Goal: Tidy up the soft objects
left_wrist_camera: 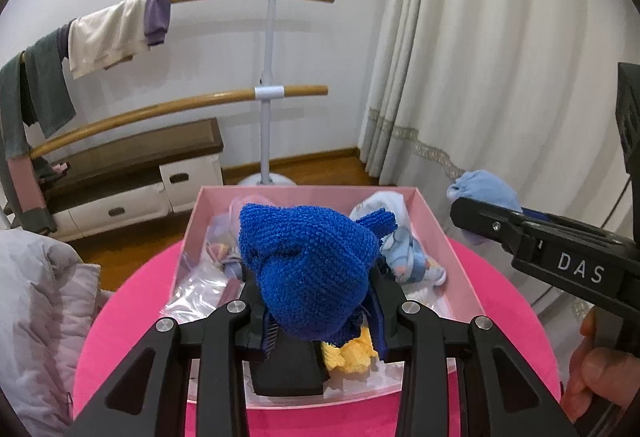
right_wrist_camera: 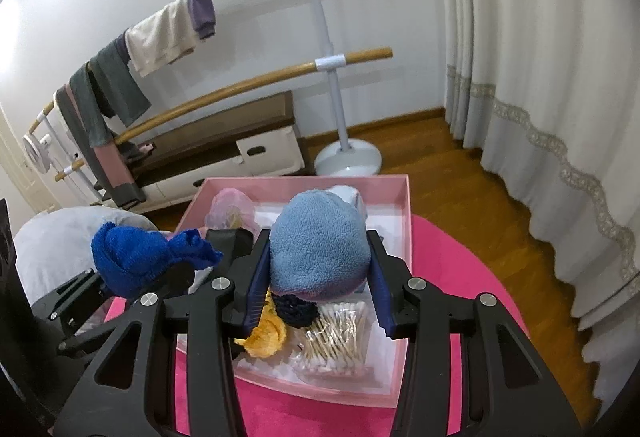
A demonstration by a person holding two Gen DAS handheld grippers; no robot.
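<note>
My left gripper (left_wrist_camera: 316, 301) is shut on a dark blue knitted cloth (left_wrist_camera: 308, 269), held just over the pink box (left_wrist_camera: 436, 229). In the right wrist view that same dark blue cloth (right_wrist_camera: 136, 257) shows at the left, above the box's left side. My right gripper (right_wrist_camera: 318, 269) is shut on a light blue fleece bundle (right_wrist_camera: 318, 249), above the middle of the pink box (right_wrist_camera: 402, 233). From the left wrist view, the light blue bundle (left_wrist_camera: 486, 191) and the right gripper (left_wrist_camera: 464, 211) hang past the box's right wall. A hand (left_wrist_camera: 588, 365) holds that tool.
The box sits on a bright pink round surface (right_wrist_camera: 460, 269) and holds a yellow cloth (right_wrist_camera: 266, 333), a dark scrunchie (right_wrist_camera: 296, 309), a bag of cotton swabs (right_wrist_camera: 338, 333), a patterned sock (left_wrist_camera: 412, 257) and plastic bags. A wooden rail stand (right_wrist_camera: 332, 65) with hung clothes, a low bench and curtains stand behind.
</note>
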